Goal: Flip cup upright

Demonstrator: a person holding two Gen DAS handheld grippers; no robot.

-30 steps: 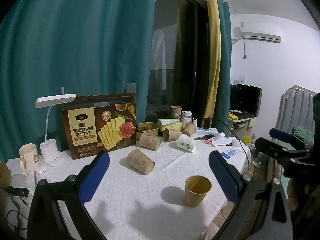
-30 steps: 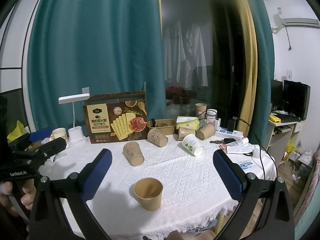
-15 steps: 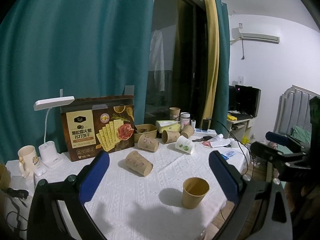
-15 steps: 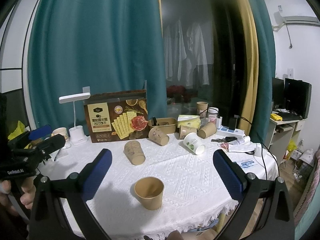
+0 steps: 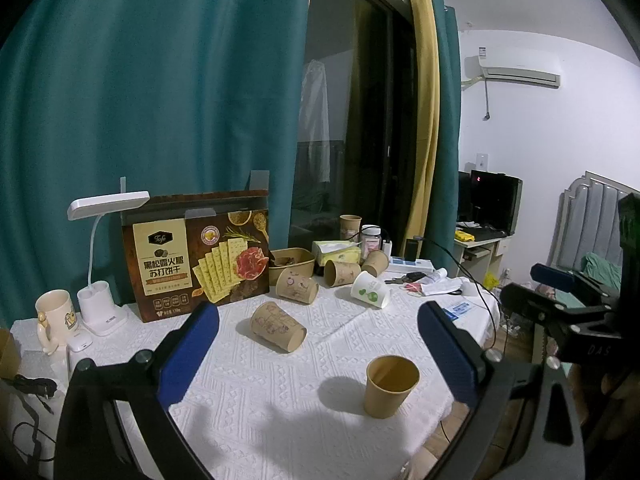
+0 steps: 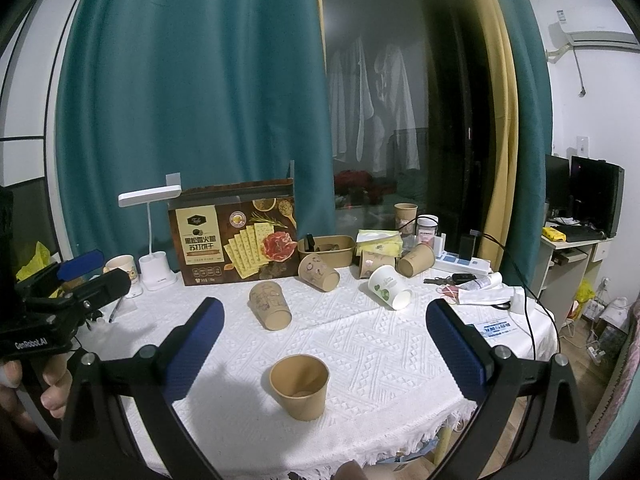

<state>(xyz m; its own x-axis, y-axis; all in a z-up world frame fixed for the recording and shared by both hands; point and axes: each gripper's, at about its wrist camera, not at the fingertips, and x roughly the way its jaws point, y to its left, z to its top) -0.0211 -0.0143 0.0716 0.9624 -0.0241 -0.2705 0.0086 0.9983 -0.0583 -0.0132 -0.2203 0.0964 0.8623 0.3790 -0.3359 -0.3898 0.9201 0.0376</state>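
Nearest the cameras, the left hand-held gripper [image 5: 318, 354] and the right hand-held gripper [image 6: 324, 350] both hang above the near edge of the worktop [image 6: 384, 344] with their blue pads spread wide and nothing between them.

Just beyond, low and centre in the right wrist view, a plain brown cup [image 6: 299, 385] stands upright with its mouth open to the ceiling; the left wrist view shows the same cup [image 5: 391, 385] at lower right. Judging by that, one flip looks finished.

Further back, mid-frame, a printed brown cup [image 6: 270, 305] lies on its side, mouth toward the camera. Behind it another printed cup [image 6: 318, 272] also lies tipped over, and to its right a white cup [image 6: 389, 287] with a green mark lies on its side too. Two more brown cups near the tissue box [image 6: 378, 242] look tipped as well.

So several cups appear left to turn; the nearest lying one seems the likely next target.
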